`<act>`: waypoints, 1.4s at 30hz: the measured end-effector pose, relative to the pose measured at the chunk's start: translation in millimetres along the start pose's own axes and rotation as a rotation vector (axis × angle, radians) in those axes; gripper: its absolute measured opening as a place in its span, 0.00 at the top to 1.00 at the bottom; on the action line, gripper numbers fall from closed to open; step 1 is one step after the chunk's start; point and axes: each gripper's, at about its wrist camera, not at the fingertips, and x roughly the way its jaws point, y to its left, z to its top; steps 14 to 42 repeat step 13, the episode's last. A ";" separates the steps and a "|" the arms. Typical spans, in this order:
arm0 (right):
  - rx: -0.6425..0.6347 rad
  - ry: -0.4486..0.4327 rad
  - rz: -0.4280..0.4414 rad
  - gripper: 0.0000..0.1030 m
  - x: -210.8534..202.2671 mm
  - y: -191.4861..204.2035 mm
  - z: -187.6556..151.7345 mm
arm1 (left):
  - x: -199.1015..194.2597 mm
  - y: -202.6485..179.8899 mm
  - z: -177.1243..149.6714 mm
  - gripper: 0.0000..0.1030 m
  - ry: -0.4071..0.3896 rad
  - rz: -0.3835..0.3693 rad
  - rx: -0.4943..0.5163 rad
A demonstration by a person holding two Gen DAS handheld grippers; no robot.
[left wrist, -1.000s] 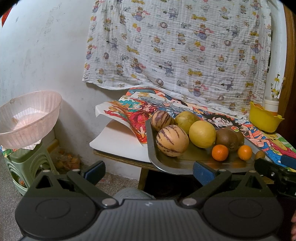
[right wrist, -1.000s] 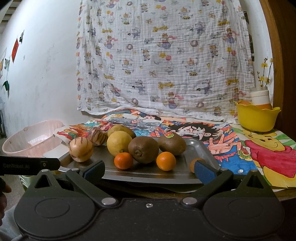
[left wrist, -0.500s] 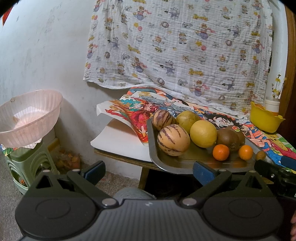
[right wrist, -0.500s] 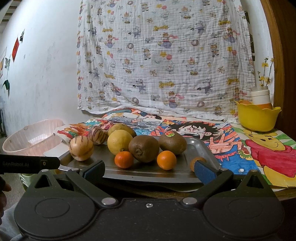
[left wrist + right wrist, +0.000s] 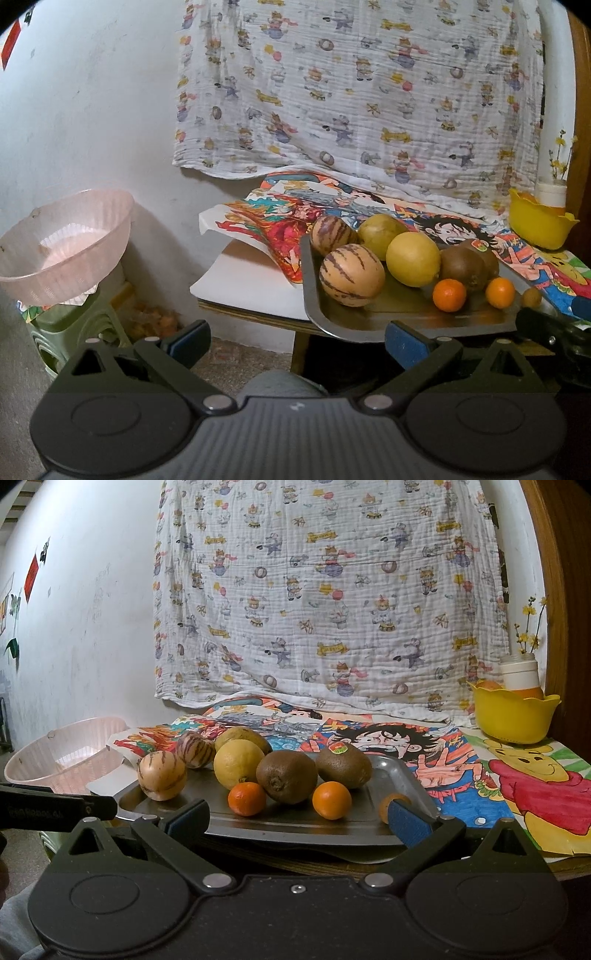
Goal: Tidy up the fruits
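1. Fruits point(image 5: 286, 781) piled on metal tray point(image 5: 410, 775) at desk point(image 5: 480, 867) front edge.
2. Left tongs point(image 5: 297, 338) and right tongs point(image 5: 299, 818) both spread apart, empty, short of tray.
3. Pink basket point(image 5: 62, 243) sits left; yellow bowl point(image 5: 511, 716) at far right.

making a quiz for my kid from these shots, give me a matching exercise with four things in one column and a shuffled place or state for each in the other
Things:
1. kiwi with sticker
2. pink basket
3. yellow bowl
4. right gripper

Places or states:
A. off the table's left end, on a green stool
B. at the table's far right corner
C. open, holding nothing
D. on the metal tray, behind a small orange fruit

Pairs: 1-D, 2-A, 3-B, 4-C
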 end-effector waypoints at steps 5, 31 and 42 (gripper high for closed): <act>-0.001 0.000 0.000 0.01 -0.2 0.7 -0.3 | -0.1 1.3 -0.3 0.01 0.001 0.000 -0.001; 0.001 -0.003 0.002 0.01 -0.3 0.3 -0.6 | 0.5 2.6 -1.2 0.01 0.007 -0.001 -0.009; 0.001 -0.003 0.002 0.01 -0.3 0.3 -0.6 | 0.5 2.6 -1.2 0.01 0.007 -0.001 -0.009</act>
